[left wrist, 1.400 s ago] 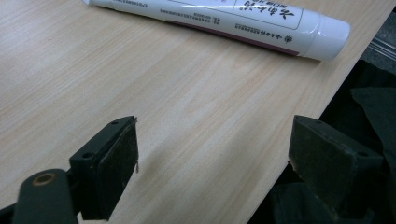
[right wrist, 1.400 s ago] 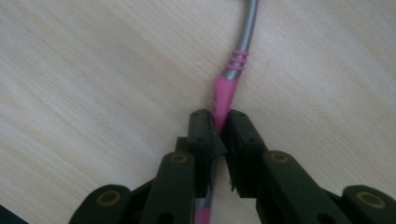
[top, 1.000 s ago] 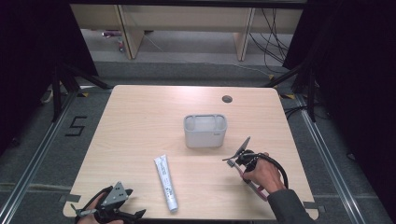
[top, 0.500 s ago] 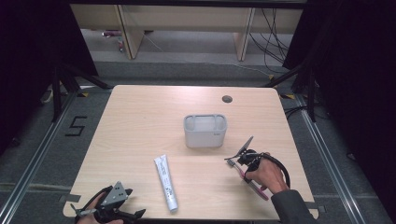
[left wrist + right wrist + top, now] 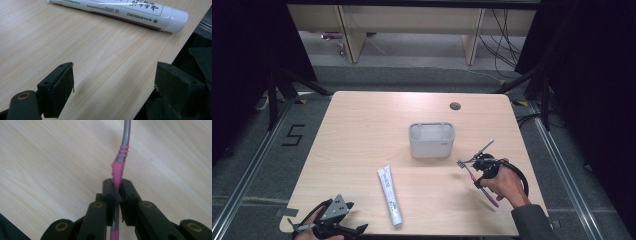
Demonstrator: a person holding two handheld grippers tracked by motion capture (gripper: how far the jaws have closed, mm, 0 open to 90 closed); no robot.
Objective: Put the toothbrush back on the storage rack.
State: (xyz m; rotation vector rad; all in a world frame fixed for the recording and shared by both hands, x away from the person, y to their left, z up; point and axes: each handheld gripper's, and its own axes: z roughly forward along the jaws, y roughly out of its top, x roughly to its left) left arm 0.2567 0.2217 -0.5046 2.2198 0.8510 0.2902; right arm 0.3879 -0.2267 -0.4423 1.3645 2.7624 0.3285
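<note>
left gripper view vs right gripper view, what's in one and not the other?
Left gripper view: the white toothpaste tube lying flat near the table's edge, ahead of the left gripper, whose jaws stand wide apart and empty. Right gripper view: the right gripper clamped on the pink and grey toothbrush, whose shaft runs up out of the picture. Both: the light wooden table.

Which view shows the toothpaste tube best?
The high view: the whole toothpaste tube lies on the table, between both tools. The left gripper view shows just its capped end; the right gripper view shows a toothbrush instead.
</note>
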